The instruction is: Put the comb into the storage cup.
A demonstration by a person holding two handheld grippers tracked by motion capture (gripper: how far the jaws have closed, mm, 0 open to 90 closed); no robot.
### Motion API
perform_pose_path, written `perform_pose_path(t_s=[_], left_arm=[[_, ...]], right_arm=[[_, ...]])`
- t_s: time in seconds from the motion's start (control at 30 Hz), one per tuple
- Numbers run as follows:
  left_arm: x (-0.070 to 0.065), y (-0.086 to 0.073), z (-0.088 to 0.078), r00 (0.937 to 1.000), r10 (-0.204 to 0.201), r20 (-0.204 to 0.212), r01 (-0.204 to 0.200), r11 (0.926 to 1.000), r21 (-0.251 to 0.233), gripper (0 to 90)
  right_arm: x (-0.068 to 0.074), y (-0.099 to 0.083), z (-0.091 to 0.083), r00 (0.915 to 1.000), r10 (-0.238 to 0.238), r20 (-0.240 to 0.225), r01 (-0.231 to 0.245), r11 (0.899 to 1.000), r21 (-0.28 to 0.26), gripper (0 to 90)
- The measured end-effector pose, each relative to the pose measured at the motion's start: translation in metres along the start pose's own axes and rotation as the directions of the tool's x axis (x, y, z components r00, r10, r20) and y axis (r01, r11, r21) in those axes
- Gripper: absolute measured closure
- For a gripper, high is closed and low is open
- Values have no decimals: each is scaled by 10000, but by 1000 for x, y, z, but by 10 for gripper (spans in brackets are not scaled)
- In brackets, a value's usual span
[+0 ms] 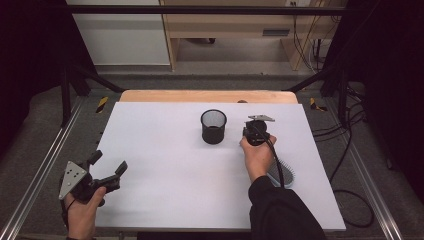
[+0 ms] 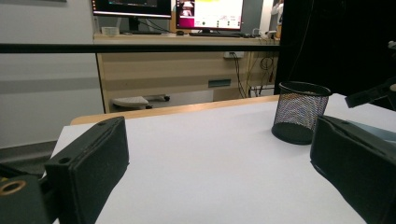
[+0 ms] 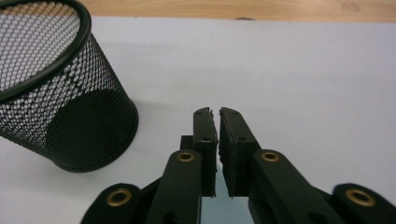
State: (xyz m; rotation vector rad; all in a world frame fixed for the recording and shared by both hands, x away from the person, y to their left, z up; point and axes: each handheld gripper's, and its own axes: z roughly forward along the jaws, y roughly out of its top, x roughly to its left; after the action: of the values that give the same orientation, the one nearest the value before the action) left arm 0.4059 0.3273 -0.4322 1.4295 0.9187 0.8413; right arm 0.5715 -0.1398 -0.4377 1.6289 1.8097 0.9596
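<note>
Mesh cup [image 1: 213, 126]: your R gripper [image 3: 218, 114] sits just beside it, jaws together, empty. L gripper [image 1: 107, 161] apart, idle. Next, prob reopen R before grabbing rim.

A: Where is the black mesh cup [image 1: 213, 126]?
B: It stands upright on the white table [image 1: 165, 165], just beside the right gripper [image 1: 256, 134].
A: And the left gripper [image 1: 107, 162]?
B: Near the table's left edge, jaws apart. A hairbrush [image 1: 283, 173] lies by the right forearm.
</note>
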Motion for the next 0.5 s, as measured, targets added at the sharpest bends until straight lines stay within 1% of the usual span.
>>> perform_pose_path(t_s=[0.1,0.17,0.23,0.3,0.37,0.43,0.5], left_arm=[[-2,1,2,10000,48,41,-48,10000,-10,46],[-3,1,3,9999,90,83,-91,10000,24,46],[-4,1,3,9999,122,113,-122,9999,65,46],[-3,0,2,9998,155,110,-156,9998,76,46],[-3,0,2,9999,97,86,-97,10000,16,46],[-1,0,1,10000,58,50,-58,10000,10,46],[-1,0,1,10000,70,55,-70,10000,24,46]], right_arm=[[3,-2,6,9999,-132,-66,133,9997,206,899],[4,-2,9,9998,-161,-66,163,9994,313,900],[4,-3,12,9997,-239,50,237,9988,426,900],[1,-3,14,9995,-174,246,162,9987,488,900],[-3,-4,17,9990,-59,448,28,9977,673,900],[-6,-5,19,9984,-28,571,-20,9965,836,900],[-6,-6,20,9983,44,577,-100,9952,974,900]])
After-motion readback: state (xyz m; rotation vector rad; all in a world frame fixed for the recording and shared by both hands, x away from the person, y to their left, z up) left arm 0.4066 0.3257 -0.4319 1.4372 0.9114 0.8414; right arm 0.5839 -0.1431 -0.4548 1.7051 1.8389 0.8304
